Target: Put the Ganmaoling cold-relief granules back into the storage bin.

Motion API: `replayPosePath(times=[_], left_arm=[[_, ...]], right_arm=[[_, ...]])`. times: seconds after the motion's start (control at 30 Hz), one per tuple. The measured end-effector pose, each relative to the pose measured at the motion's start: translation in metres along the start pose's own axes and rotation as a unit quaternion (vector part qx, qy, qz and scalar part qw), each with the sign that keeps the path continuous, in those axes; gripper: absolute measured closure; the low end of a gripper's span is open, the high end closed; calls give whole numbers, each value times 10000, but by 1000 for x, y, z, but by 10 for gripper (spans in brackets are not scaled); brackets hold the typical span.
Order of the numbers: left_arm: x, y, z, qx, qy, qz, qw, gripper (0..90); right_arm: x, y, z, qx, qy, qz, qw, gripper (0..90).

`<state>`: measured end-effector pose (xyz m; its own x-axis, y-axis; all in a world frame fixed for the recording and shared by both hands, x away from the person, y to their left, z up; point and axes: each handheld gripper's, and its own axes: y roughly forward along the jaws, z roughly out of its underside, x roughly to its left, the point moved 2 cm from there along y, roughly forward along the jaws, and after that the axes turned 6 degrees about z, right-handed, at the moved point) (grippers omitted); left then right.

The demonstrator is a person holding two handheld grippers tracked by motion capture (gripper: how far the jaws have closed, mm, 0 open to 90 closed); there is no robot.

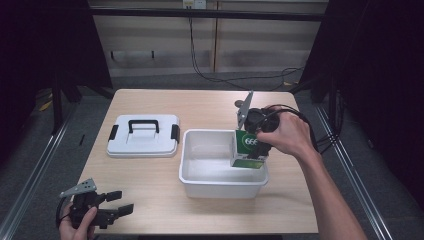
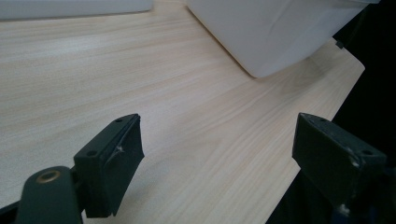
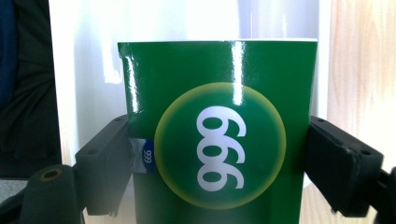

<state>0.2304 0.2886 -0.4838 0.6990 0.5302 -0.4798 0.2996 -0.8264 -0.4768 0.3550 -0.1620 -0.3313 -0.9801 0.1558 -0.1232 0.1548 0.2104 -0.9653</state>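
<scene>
Green glossy box (image 3: 219,135) marked 999, clamped in your right gripper (image 1: 257,145).
It hangs at the right end of the white plastic bin (image 1: 200,175), bottom cut off; your left gripper (image 2: 219,163) gapes wide over the pale wooden table (image 2: 187,116).

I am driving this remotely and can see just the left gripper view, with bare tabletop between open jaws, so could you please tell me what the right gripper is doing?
Observer: The right gripper is shut on a green box printed with a white 999 in a yellow circle.
Operator: Thank you. Where is that box relative to the white thing at the top of my view?
Observer: That is an open white bin; the box is held upright at the bin's right end, its lower part inside the walls.
Operator: Does the bin have a lid?
Observer: A white lid with a black handle lies flat on the table to the bin's left.
</scene>
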Motion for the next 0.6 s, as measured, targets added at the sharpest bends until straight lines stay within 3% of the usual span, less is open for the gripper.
replayPosePath(times=[0.17, 0.2, 0.3, 0.6], left_arm=[[0, 0, 0, -7, 1, 7, 10000, 162], [0, 0, 0, -10, -1, 8, 10000, 162], [0, 0, 0, -10, 8, 17, 10000, 162], [0, -1, -1, -16, 33, 18, 10000, 162]], right_arm=[[-1, 9, 0, 133, -68, -28, 9999, 157], [0, 10, -1, 193, 10, -42, 9998, 157], [0, 11, -1, 124, 65, -104, 9998, 157], [-1, 26, -2, 317, -16, -195, 9993, 156]])
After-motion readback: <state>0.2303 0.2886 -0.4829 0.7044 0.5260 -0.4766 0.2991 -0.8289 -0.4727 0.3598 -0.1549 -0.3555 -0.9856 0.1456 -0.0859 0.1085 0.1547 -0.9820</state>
